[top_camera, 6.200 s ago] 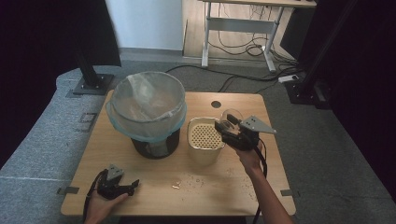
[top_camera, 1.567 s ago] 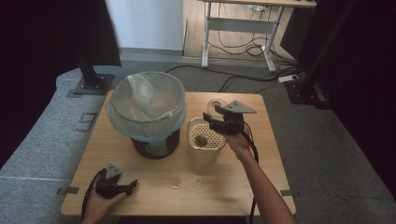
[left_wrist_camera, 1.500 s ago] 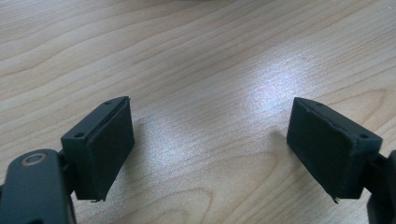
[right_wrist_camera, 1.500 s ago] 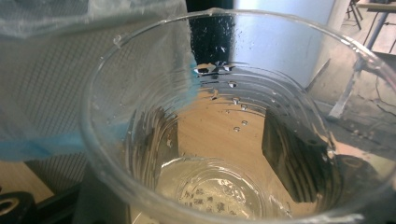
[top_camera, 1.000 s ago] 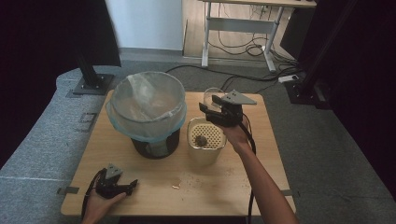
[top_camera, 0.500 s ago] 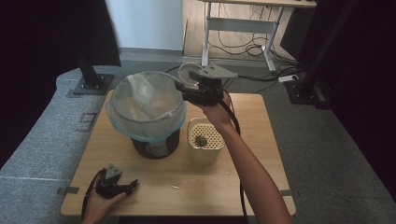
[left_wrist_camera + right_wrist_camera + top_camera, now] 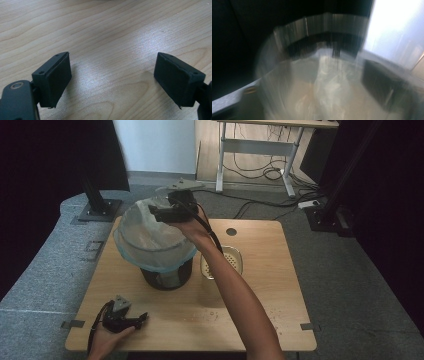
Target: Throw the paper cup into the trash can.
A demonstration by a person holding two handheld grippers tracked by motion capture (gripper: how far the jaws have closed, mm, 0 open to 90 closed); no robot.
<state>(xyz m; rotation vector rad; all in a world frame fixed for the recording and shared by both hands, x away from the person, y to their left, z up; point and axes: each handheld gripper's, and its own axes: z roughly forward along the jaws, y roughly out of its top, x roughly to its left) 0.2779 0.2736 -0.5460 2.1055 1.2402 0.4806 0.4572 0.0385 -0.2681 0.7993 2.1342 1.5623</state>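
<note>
Over the bin (image 7: 155,245) with the clear liner is where we've got the right gripper (image 7: 161,213) at this point, arm stretched out across the table (image 7: 260,270). It looks like it's carrying a clear cup (image 7: 165,196) held on its side above the back of the bin's mouth, though honestly the right gripper view is one big motion smear, so we can't tell how the jaws stand or whether the cup is properly pinched. We can make out a pale, see-through curved wall (image 7: 294,72) up close there and that's about it.

Key relation for us: the bin opening sits straight below and a bit toward us from the gripper, so if the plan is dumping something, we'd guess a tip of the wrist does it, no more reaching needed. The perforated yellowish container (image 7: 226,262) sits just right of the bin, under the forearm.

Meanwhile the left gripper (image 7: 131,321) is parked down at the near left corner, well apart from everything, jaws spread wide over bare wood (image 7: 107,37) with nothing between them. The right hand is clearly the nearer one for this.
</note>
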